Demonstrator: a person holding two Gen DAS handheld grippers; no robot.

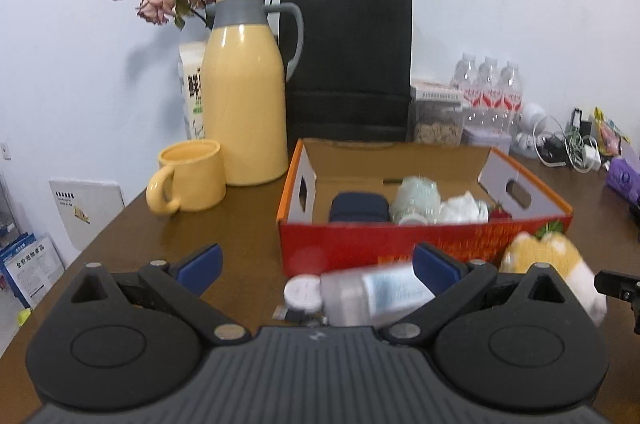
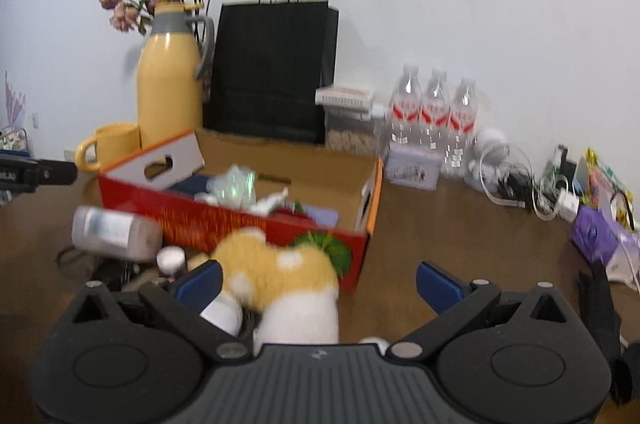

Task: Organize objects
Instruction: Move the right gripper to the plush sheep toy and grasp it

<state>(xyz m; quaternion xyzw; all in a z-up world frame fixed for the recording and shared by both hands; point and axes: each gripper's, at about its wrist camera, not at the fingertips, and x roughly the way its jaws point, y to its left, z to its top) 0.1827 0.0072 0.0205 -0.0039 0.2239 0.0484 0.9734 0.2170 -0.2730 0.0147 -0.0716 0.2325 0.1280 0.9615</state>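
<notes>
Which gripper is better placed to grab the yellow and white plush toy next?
Right. The yellow and white plush toy lies between the open right gripper fingers, near its left finger. The open left gripper faces the grey plastic bottle instead.

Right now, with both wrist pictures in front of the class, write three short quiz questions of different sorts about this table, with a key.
1. True or false: the yellow ceramic mug stands inside the red cardboard box.
2. Which lies nearest the right gripper? A. black paper bag B. yellow-and-white plush toy C. three clear water bottles
3. Fill in: the clear plastic bottle with a white cap lies on its ____ in front of the box.

Key: 1 false; 2 B; 3 side
</notes>
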